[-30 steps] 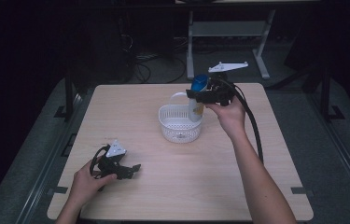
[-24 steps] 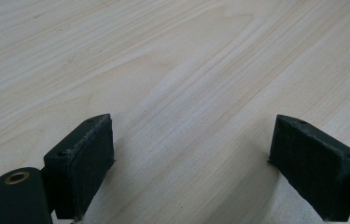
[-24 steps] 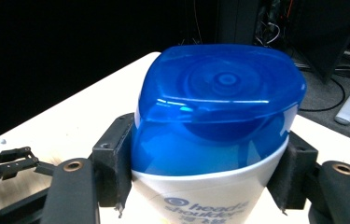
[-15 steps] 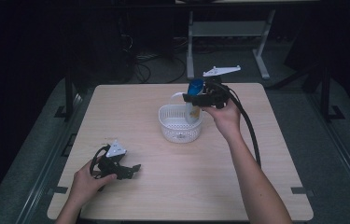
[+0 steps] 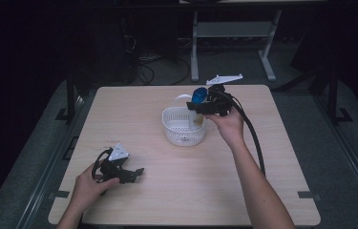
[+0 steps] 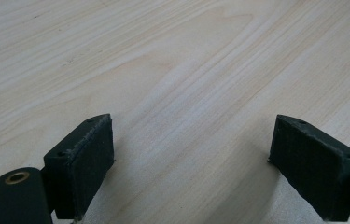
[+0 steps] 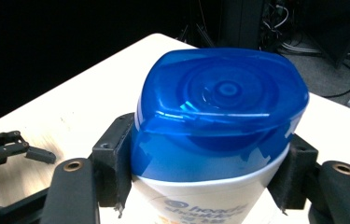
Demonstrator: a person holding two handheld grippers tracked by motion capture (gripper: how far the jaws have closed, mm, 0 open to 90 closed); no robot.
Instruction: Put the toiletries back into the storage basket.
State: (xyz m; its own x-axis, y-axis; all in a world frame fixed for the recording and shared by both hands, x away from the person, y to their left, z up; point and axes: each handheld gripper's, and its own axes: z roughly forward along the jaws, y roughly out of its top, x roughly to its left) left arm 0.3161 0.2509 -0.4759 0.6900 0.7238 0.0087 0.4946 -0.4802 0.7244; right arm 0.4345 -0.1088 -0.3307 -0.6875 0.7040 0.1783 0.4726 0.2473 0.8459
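My left gripper (image 5: pixel 133 174) hasn't moved, jaws spread, resting on table (image 5: pixel 119 119) near front-left. Basket (image 5: pixel 184 125) mid-table, same spot. Right gripper (image 5: pixel 200 106) clamped on bottle (image 5: pixel 197 101), now shifted left, over basket's far-right rim.

basket (image 5: pixel 182 128) mid-table (image 5: pixel 272 157), bottle (image 5: pixel 197 98) over its right rim, left gripper (image 5: pixel 131 174) at near-left

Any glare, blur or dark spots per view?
High view: table evenly lit, surroundings almost black, image soft. Left gripper view: wood grain sharp, shadow between the open jaws. Right gripper view: glare streaks on the blue cap, label text below blurred, background dark.
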